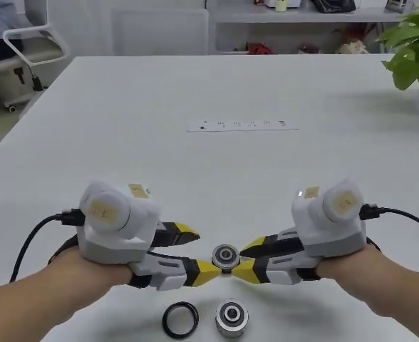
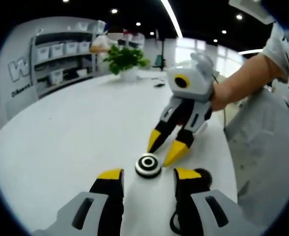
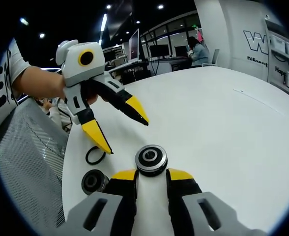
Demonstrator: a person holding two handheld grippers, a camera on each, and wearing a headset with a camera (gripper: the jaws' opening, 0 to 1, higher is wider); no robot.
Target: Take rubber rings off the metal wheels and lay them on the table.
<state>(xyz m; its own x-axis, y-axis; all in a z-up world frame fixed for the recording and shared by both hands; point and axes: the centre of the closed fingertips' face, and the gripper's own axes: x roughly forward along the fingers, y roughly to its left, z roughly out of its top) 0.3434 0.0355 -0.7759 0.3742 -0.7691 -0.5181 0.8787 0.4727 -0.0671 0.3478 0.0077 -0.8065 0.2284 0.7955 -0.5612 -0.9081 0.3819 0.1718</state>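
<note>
The dark-rimmed metal wheel [image 1: 225, 256] sits on the table [image 1: 216, 171] between both grippers. The left gripper [image 1: 204, 253] spreads its jaws wide just short of it, while the narrow jaws of the right gripper [image 1: 242, 259] meet its rim, and we cannot tell whether they pinch it. Nearer us lie a loose rubber ring [image 1: 180, 318] and a second wheel [image 1: 231, 317], both largely hidden behind a jaw in the left gripper view.

- Tabletop [image 1: 195, 92]: smooth, matt white.
- Metal wheel [image 1: 225, 256]: shiny polished hub, dull black rubber rim.
- Loose rubber ring [image 1: 180, 318]: black, faint sheen.
- Left claw [image 1: 204, 254], right claw [image 1: 242, 259]: glossy white plastic shells, yellow tips.
</note>
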